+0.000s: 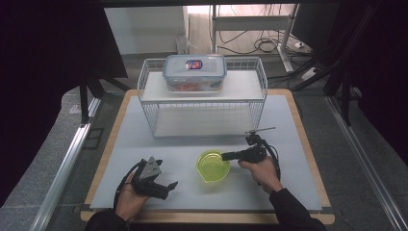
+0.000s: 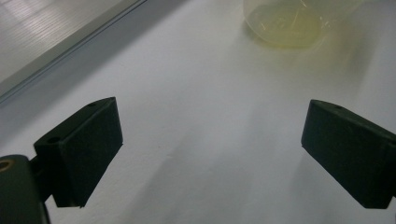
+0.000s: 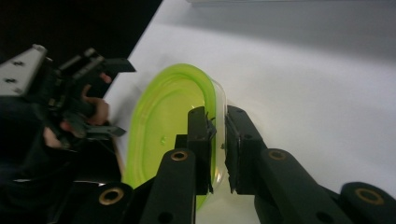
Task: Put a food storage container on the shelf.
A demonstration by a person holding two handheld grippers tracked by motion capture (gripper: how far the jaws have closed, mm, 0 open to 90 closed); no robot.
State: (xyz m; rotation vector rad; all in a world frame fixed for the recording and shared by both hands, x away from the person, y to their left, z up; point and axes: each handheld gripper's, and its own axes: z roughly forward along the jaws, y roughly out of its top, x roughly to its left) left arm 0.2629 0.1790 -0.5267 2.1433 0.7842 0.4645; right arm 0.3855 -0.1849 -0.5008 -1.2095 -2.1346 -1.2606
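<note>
Bowl (image 1: 212,165) green, near-centre desk (image 1: 298,192) | right claw (image 3: 219,135) clamped on its rim | left claw (image 2: 210,154) wide open, idle | lift pending

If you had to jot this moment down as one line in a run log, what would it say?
right gripper: shut on rim of green bowl | left gripper: open, idle on table | lidded box: on wire rack

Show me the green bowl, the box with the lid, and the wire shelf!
green bowl (image 1: 212,165), high view, its inside bottom.
box with the lid (image 1: 194,72), high view, its lid top.
wire shelf (image 1: 154,120), high view, its left front wires.
</note>
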